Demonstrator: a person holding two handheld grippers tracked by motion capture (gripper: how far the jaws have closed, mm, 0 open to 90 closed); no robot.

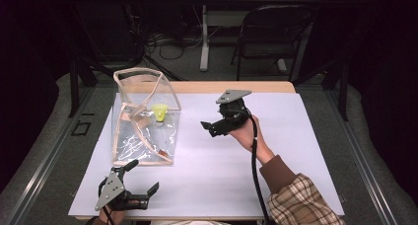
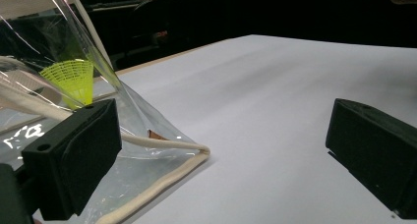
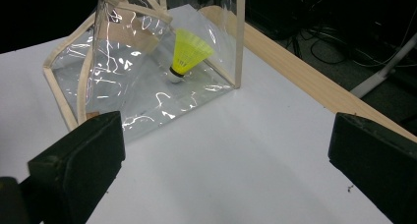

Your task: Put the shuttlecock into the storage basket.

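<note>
Clear plastic bag (image 1: 144,117) with cream trim sitting on the white sheet (image 1: 276,151), out around 10 o'clock from table centre. Yellow shuttlecock (image 1: 159,111) inside it, standing cork-down (skirt flaring upward). Right gripper (image 1: 213,128) just past centre toward 1 o'clock, jaws spread wide, nothing between them, pointing at the bag. Left gripper (image 1: 144,176) down at 7 o'clock near the front edge, jaws likewise gaping and empty, just beside the bag's near corner.

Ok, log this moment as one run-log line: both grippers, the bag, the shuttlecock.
left gripper: open, empty | right gripper: open, empty | yellow shuttlecock: inside clear bag | bag: on white table
</note>
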